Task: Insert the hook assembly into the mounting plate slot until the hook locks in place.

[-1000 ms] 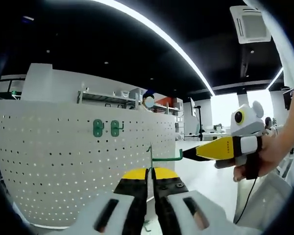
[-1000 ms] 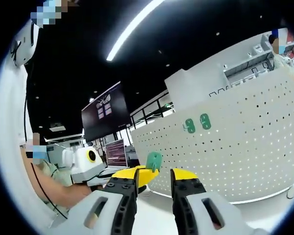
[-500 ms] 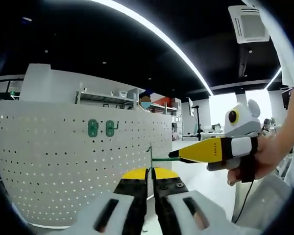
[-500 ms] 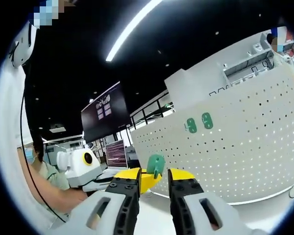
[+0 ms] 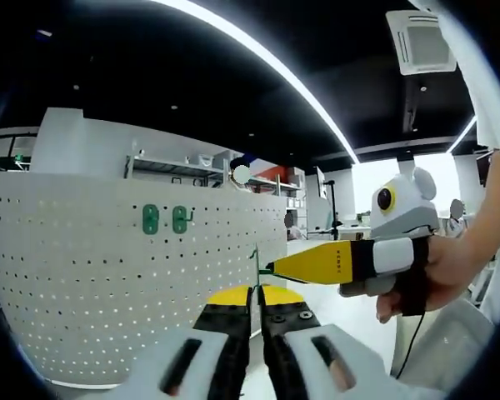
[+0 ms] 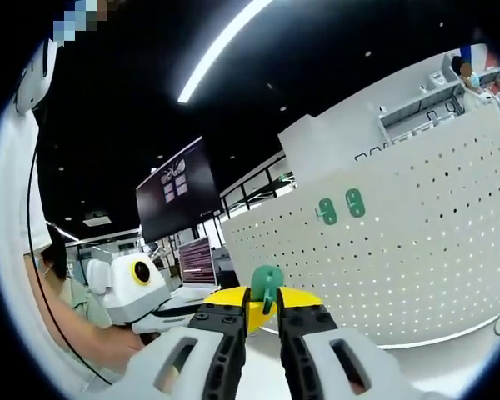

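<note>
My left gripper [image 5: 256, 293] pinches the hook [image 5: 256, 265] upright so my right gripper [image 6: 262, 298], closed on the green plate [image 6: 267, 283], can mate them before the pegboard [image 5: 108, 275].

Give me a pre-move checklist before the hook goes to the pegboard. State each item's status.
1. Left claw shut on the green hook: ok.
2. Right claw shut on the same hook's green plate: ok, jaws look closed on it.
3. Right claw's tip meets the hook near the left claw in the left gripper view: ok.
4. Pegboard in view, holes free below the two mounted green hooks: ok.
5. Hook apart from the pegboard: ok, not yet inserted.
6. Hook's prongs facing the holes: cannot tell.
</note>
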Demonstrator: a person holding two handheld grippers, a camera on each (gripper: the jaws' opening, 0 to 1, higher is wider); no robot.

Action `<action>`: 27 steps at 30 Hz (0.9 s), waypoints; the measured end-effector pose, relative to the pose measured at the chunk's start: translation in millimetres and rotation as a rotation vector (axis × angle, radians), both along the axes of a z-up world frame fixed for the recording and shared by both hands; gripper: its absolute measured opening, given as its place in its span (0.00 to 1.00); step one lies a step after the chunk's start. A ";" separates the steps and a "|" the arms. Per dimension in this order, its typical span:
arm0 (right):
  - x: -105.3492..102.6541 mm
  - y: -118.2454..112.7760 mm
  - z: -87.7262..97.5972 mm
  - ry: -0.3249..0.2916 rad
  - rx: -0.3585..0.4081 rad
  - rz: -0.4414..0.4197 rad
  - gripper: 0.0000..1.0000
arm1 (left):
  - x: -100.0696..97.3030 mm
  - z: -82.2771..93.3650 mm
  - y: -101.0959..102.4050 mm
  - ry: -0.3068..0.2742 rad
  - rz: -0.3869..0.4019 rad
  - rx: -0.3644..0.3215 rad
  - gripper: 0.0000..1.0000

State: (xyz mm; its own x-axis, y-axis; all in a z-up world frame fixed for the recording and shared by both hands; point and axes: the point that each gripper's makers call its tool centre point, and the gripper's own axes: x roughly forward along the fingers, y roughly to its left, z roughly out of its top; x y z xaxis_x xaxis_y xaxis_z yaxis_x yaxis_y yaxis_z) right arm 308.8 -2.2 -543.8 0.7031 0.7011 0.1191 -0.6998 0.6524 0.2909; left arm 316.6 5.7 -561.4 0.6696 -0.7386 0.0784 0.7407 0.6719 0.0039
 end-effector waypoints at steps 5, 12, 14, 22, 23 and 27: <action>1.2 0.3 -0.6 -0.002 -0.011 -0.004 0.05 | -3.4 0.7 -3.6 -0.004 0.000 0.002 0.03; 1.5 -0.2 -1.5 0.000 -0.015 -0.015 0.02 | -4.2 0.4 -3.5 0.005 0.006 -0.005 0.03; 1.7 -0.4 -1.3 0.001 -0.011 -0.019 0.02 | -4.4 0.8 -3.5 0.006 0.007 -0.008 0.03; 1.2 -0.1 -0.9 -0.013 -0.025 -0.029 0.02 | -4.5 -0.1 -3.6 0.008 0.003 -0.005 0.03; 0.9 0.0 -0.4 -0.016 -0.026 -0.028 0.02 | -4.4 0.1 -3.5 0.009 0.002 -0.009 0.03; 0.8 -0.6 -0.6 -0.015 -0.025 -0.029 0.02 | -4.9 0.1 -4.5 0.004 -0.001 0.001 0.03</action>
